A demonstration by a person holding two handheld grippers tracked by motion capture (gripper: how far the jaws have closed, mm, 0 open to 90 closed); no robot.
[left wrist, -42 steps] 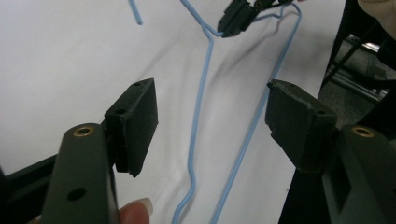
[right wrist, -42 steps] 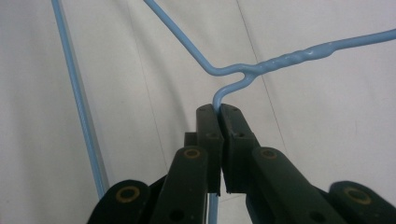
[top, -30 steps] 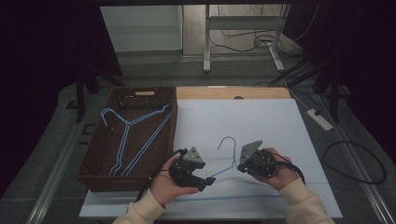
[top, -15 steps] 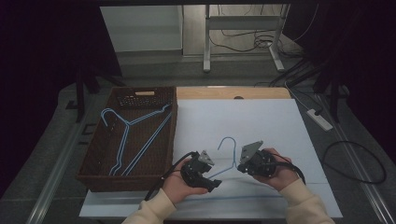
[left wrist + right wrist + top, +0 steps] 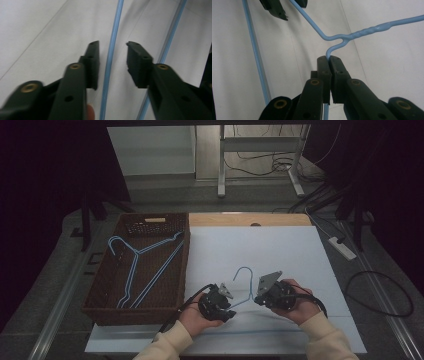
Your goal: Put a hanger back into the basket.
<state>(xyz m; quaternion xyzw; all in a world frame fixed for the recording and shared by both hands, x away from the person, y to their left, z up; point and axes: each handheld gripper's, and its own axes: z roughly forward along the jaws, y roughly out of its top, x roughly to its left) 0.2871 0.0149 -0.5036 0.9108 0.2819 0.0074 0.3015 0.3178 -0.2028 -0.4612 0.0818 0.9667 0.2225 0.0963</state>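
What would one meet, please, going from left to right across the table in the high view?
Brown basket holding two blue hangers → left tongs → blue hanger on the white sheet → right tongs → white power strip → looped black cable.

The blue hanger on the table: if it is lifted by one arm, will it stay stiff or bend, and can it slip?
The blue hanger is thin wire, so it is probably light and may flex somewhat. Its smooth coating could slip or swivel in the right gripper, shut on one arm. The left gripper, open around the other arm, would likely steady it.

Light-blue hanger (image 5: 244,285), dark-brown basket (image 5: 100,307), white table cover (image 5: 280,250).
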